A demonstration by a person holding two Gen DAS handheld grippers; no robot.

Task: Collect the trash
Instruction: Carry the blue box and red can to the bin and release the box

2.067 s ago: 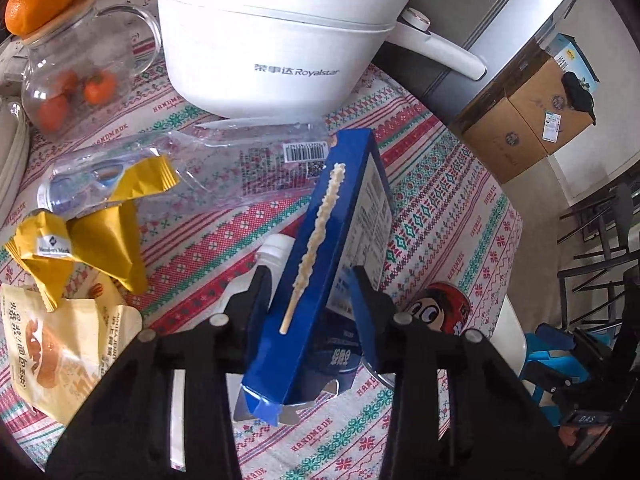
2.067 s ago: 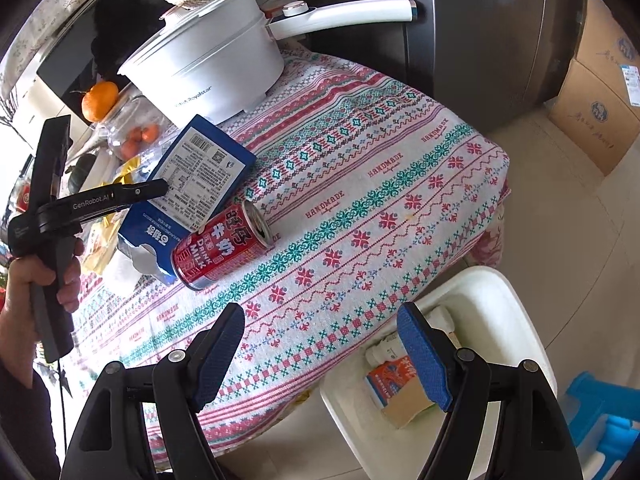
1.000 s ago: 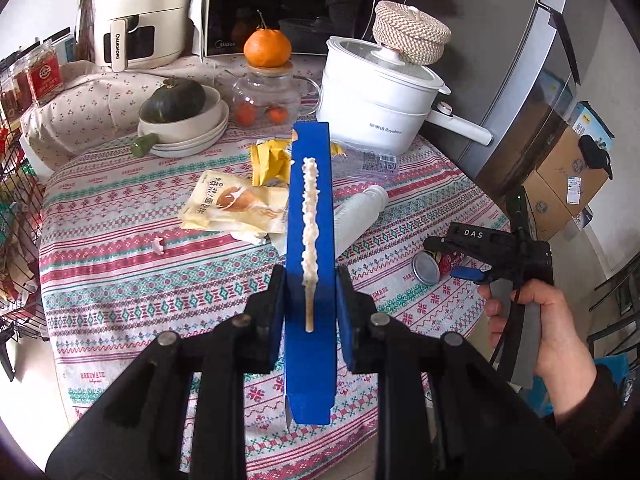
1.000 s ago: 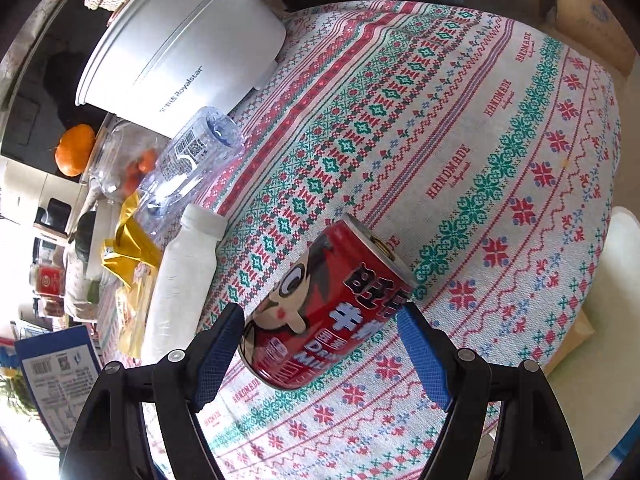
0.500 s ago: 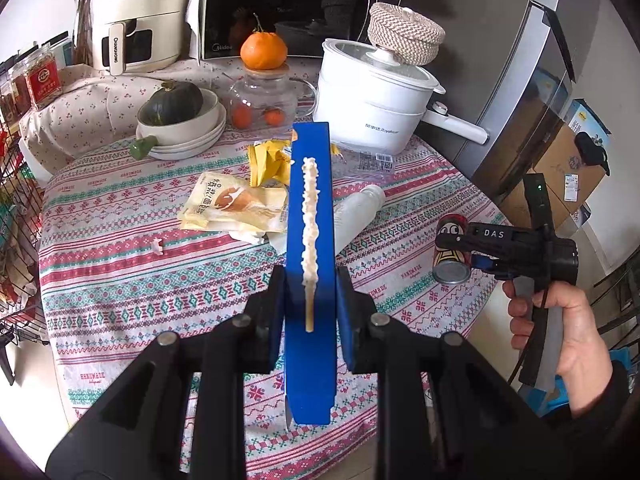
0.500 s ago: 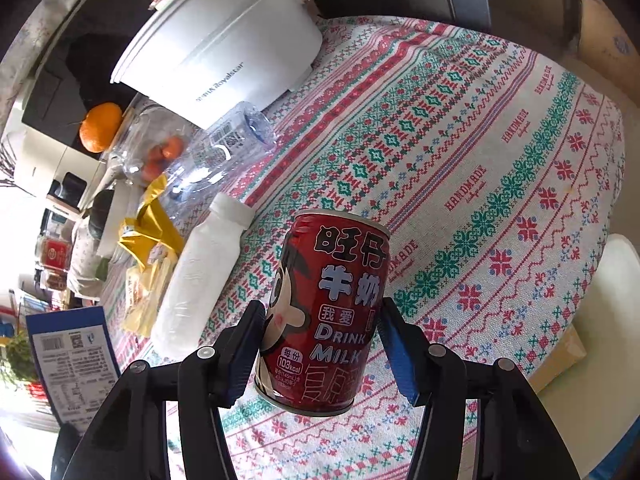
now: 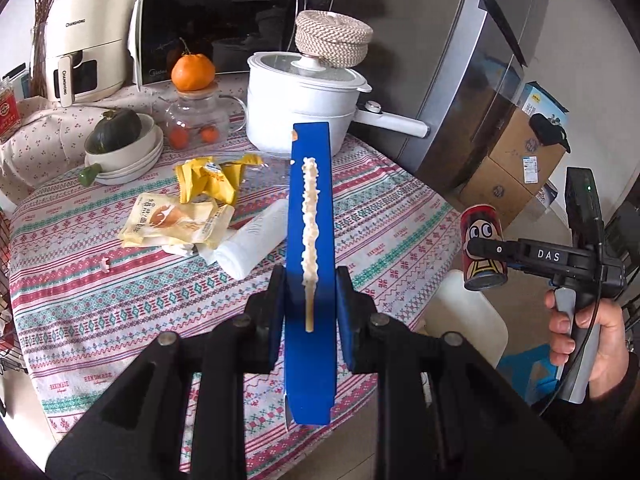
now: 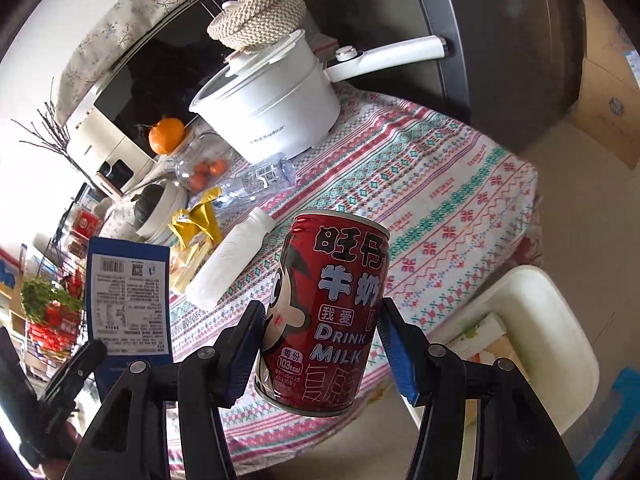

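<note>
The left gripper (image 7: 310, 292) is clamped on a flattened blue carton (image 7: 310, 216), held on edge above the table. The right gripper (image 8: 320, 344) is closed around a red milk can (image 8: 326, 316), lifted clear of the tablecloth (image 8: 440, 200) at the table's 4 o'clock edge.

The white bin (image 8: 552, 328) sits on the floor just off that edge, at about 4 o'clock from the can, with some rubbish already in it. The likely slips: the can is round and glossy and gripped low on its body, so a tilt could let it roll out of the pads and miss the bin; the carton is thin and pinched only near its lower half, so it may swivel or catch the table rim on the way over.

Waiting on the cloth are a white bottle (image 7: 256, 244), a clear crushed bottle (image 8: 260, 178), yellow wrappers (image 7: 212, 178) and a pale snack packet (image 7: 172, 220). The white pot (image 7: 304, 108) stands at 12 o'clock, its handle jutting towards the fridge (image 7: 476, 64), clear of the route to the bin.
</note>
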